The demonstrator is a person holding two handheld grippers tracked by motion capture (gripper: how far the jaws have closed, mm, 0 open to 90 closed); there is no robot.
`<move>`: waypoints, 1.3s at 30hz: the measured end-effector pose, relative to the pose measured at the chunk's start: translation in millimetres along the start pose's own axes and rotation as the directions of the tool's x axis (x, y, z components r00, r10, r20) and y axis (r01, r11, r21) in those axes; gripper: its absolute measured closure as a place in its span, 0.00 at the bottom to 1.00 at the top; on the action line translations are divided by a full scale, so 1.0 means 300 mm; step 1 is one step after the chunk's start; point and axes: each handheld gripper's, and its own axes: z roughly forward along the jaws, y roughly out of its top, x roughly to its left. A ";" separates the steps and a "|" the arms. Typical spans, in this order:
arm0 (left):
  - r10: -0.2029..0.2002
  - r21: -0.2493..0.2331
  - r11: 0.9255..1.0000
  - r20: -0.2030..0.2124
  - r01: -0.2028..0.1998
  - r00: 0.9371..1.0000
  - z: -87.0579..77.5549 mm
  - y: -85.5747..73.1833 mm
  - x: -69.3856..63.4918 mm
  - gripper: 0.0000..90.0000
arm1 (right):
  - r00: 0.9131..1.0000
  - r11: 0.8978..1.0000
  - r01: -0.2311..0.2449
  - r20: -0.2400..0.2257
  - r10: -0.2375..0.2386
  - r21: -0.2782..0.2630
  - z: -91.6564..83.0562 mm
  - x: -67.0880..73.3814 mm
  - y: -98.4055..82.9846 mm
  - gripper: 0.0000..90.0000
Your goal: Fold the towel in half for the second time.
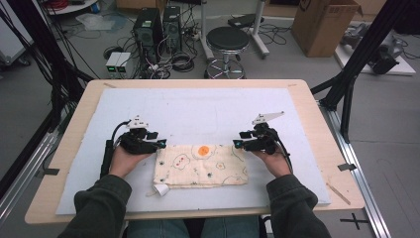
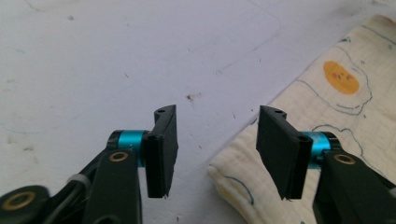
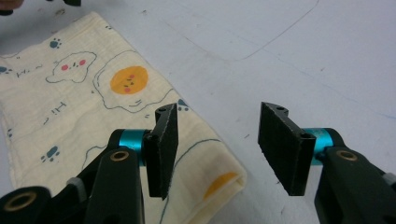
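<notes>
While both claws gape empty, cloth (image 1: 200, 166) lies between; foam mat (image 1: 198, 109) around looks bare.

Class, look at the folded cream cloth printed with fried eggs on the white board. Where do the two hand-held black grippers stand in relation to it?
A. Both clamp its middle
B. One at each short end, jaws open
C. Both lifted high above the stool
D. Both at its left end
B: the left gripper sits at one short end of the folded cream cloth and the right gripper at the other, each with its jaws apart and nothing pinched between them.
</notes>
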 end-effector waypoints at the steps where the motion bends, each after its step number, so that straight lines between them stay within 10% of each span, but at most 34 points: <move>1: -0.003 0.014 1.000 0.000 0.003 1.000 0.007 -0.002 0.000 0.56 | 1.000 1.000 0.003 0.004 -0.003 -0.002 0.000 -0.004 -0.005 0.54; 27: 0.010 0.126 0.992 -0.008 -0.009 1.000 0.052 -0.023 -0.020 0.76 | 0.999 0.992 0.041 0.023 -0.044 0.117 0.064 -0.013 -0.049 0.81; 39: 0.021 0.112 0.993 -0.005 -0.020 1.000 0.039 -0.015 -0.014 0.94 | 0.998 0.993 -0.007 -0.056 0.014 0.121 0.065 -0.022 -0.036 0.94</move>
